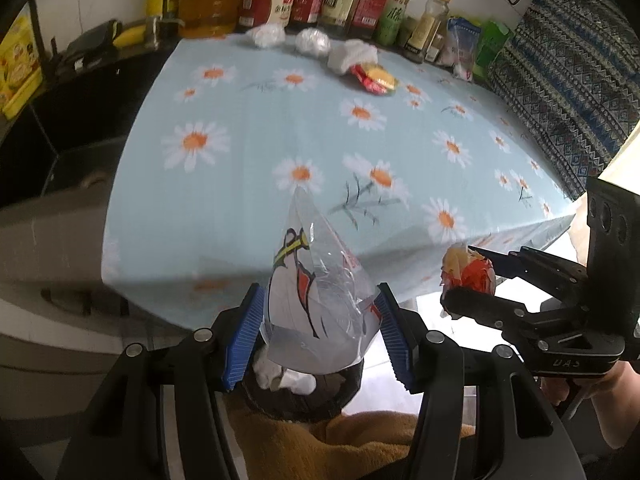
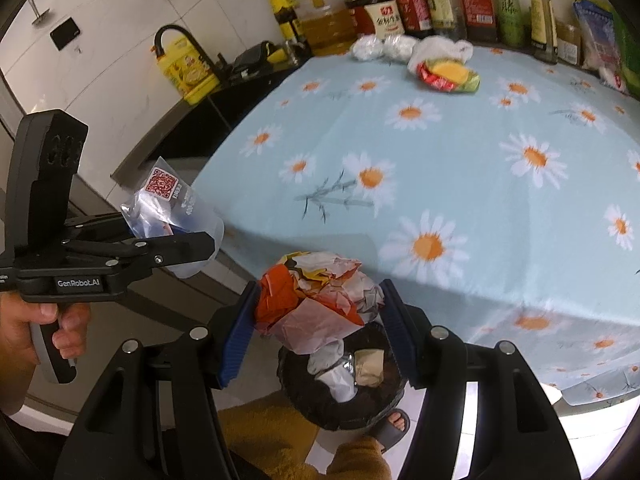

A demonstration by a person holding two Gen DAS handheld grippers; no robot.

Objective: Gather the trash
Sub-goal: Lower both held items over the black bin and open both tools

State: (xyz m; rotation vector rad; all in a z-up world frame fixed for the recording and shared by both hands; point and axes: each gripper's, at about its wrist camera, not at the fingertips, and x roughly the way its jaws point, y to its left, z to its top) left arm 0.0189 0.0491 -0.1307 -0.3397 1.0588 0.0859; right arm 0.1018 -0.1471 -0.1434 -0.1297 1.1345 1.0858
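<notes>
My left gripper (image 1: 318, 332) is shut on a crushed clear plastic cup (image 1: 316, 292) with a printed label, held above a black-lined trash bin (image 1: 304, 400) on the floor. The cup also shows in the right wrist view (image 2: 172, 208). My right gripper (image 2: 320, 328) is shut on a crumpled orange and white paper wrapper (image 2: 316, 296), right over the same bin (image 2: 340, 396), which holds white tissue and paper. In the left wrist view the wrapper (image 1: 470, 274) hangs to the right of the cup. More trash lies at the table's far side: white wads (image 1: 308, 40) and a red-yellow snack packet (image 1: 374, 78).
The table with a blue daisy cloth (image 1: 280, 120) fills the view ahead. Bottles and sauce jars (image 2: 440, 0) line its far edge. A dark counter with a sink and black faucet (image 2: 180, 44) lies to the left. A patterned cloth (image 1: 568, 80) hangs at the right.
</notes>
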